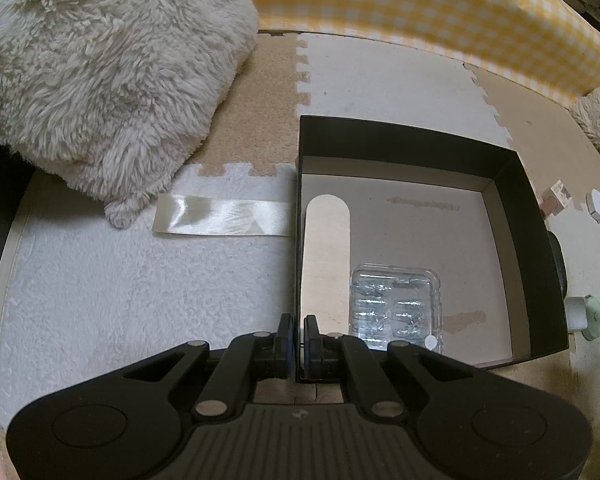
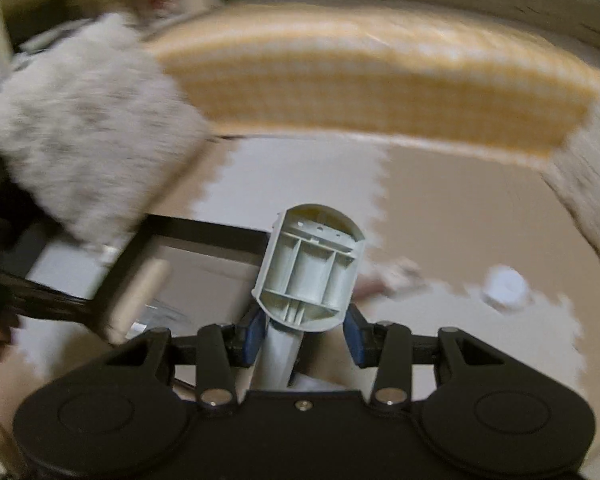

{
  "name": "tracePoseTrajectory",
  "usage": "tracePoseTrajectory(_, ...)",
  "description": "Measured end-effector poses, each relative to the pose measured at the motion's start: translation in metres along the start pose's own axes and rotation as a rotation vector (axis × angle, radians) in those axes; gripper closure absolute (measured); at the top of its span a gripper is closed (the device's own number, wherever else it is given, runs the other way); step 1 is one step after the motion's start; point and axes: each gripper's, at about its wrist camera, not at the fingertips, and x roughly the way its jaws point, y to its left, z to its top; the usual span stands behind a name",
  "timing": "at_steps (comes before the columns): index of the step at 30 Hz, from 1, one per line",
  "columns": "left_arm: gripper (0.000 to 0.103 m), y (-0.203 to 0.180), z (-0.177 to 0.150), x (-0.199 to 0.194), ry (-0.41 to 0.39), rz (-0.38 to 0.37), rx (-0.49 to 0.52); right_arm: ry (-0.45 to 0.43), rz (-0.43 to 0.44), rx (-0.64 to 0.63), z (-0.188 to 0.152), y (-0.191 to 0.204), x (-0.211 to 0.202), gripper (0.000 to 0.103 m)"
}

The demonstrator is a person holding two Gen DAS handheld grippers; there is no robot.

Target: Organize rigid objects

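Closest to each lens, black grippers fill the foreground. Left gripper has its blue pads pressed together on the near wall of the black box, one finger inside the box and one outside.

Right gripper pinches a pale grey-green plastic part between its blue pads; the part's ribbed, hollow underside faces the lens, above and just right of the box's far corner. That view is smeared by blur.

Beyond the box runs a yellow checked cushion, and a shaggy cream pillow bulks to the box's left. Foam floor tiles in white and tan, with jigsaw edges, lie under the box.

Inside the box, a pale flat strip with a rounded end lies along the left wall, and a clear plastic tray sits just right of it, near the front wall.

Left of the box, touching its outer wall, lies a glossy ribbon.

Right of the box on the floor are a small white round piece, a small block nearer the wall, and a white-and-green spool just beside the box's near right corner.
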Motion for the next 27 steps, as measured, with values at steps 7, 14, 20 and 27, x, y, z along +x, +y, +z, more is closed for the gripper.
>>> tracePoseTrajectory(7,0.098,0.001,0.001,0.001,0.0,-0.007,-0.006,0.067,0.067,-0.116,0.011,0.069,0.044,0.059)
tracePoseTrajectory(14,0.098,0.002,0.001,0.001,0.0,-0.011,-0.01,0.185,0.049,-0.124,0.008,0.097,0.1,0.059)
tracePoseTrajectory(20,0.098,0.003,0.0,0.0,0.0,-0.018,-0.016,0.286,-0.011,-0.17,0.003,0.113,0.14,0.059)
tracePoseTrajectory(27,0.098,0.004,0.002,0.001,0.0,-0.024,-0.021,0.343,-0.065,-0.111,0.003,0.109,0.167,0.061)
